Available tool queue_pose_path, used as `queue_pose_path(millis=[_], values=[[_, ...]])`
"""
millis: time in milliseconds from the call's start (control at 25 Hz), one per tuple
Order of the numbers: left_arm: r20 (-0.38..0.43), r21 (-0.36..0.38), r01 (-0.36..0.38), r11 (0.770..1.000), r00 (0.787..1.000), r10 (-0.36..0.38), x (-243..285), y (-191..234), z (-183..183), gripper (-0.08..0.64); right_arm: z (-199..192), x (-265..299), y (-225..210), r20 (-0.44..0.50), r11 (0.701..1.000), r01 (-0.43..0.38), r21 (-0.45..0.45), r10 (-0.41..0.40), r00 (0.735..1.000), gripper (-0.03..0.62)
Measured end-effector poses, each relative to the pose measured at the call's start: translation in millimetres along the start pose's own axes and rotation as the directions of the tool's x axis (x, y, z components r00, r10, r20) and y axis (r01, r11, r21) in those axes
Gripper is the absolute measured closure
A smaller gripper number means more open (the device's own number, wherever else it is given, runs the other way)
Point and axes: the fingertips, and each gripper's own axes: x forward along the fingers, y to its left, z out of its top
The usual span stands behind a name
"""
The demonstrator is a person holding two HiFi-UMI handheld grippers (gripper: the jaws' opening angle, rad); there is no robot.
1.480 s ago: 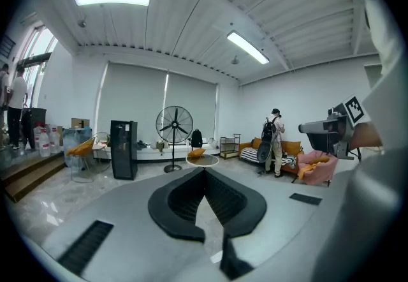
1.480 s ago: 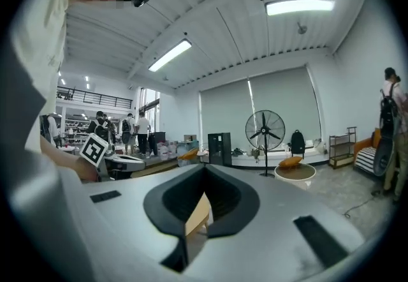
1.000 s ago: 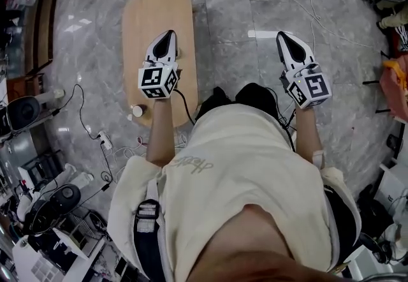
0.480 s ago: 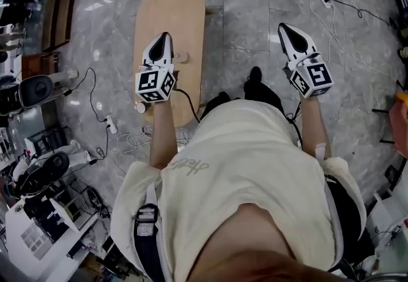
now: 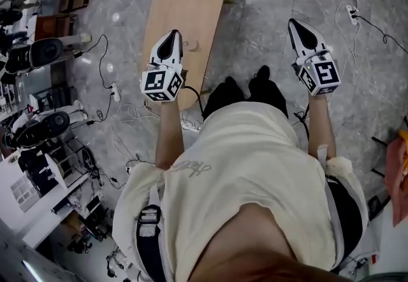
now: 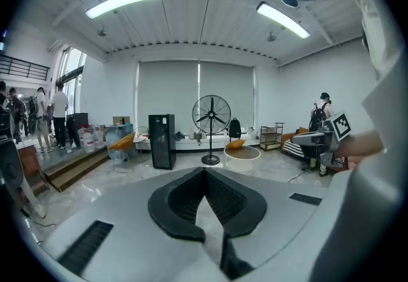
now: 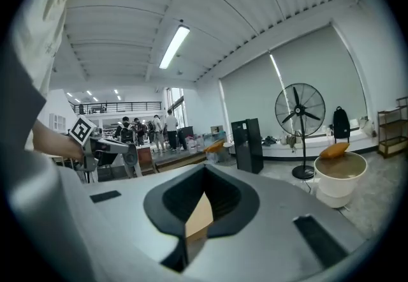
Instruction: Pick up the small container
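"Wooden table [image 5: 182,0] right under the left gripper [image 5: 171,35]. Jaws pressed together, nothing between. Same for the right gripper [image 5: 297,25]: closed, empty, well off to the right over bare floor [image 5: 268,38]."

"And the small container?"

"Probably that small pale thing [image 5: 194,45] on the table, just right of the left tips. Too small to say for sure."

"Then spread the left jaws first. No use going down closed."

"Agreed. Next, tip the nose down. Aimed level across the room for now, straight at a standing fan [image 6: 211,118]."

"Slide a touch right, straddle the thing with one pad on either side, then lower."

"Close gently and squarely. Looks light, likely to skid or topple from a glancing touch, and not far from the table's right edge."

"Lift straight up. Keep the right gripper clear."
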Motion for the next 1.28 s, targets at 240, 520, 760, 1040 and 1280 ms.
queue_pose_path(millis=[240, 520, 760, 1040, 1280], values=[[-0.015, 0.002, -0.076, 0.997, 0.997, 0.077, 3, 23, -11, 0.555, -9, 47, 11, -0.021, 0.996, -0.093, -0.011, 0.093, 0.995, 0.593], [-0.028, 0.096, -0.124, 0.988, 0.992, 0.127, -11, 61, -24, 0.557, -9, 81, 53, -0.064, 0.986, -0.158, -0.058, 0.154, 0.986, 0.592], [0.032, 0.009, -0.175, 0.985, 0.984, 0.175, -10, 112, -14, 0.555, 29, 131, 80, -0.076, 0.971, -0.206, -0.122, 0.198, 0.977, 0.593], [0.094, -0.07, -0.266, 0.961, 0.958, 0.272, -8, 190, -3, 0.557, 62, 200, 111, -0.066, 0.953, -0.253, -0.167, 0.245, 0.967, 0.592], [0.127, -0.103, -0.334, 0.937, 0.93, 0.345, -29, 251, 3, 0.555, 83, 263, 161, -0.075, 0.924, -0.334, -0.188, 0.326, 0.943, 0.592]])
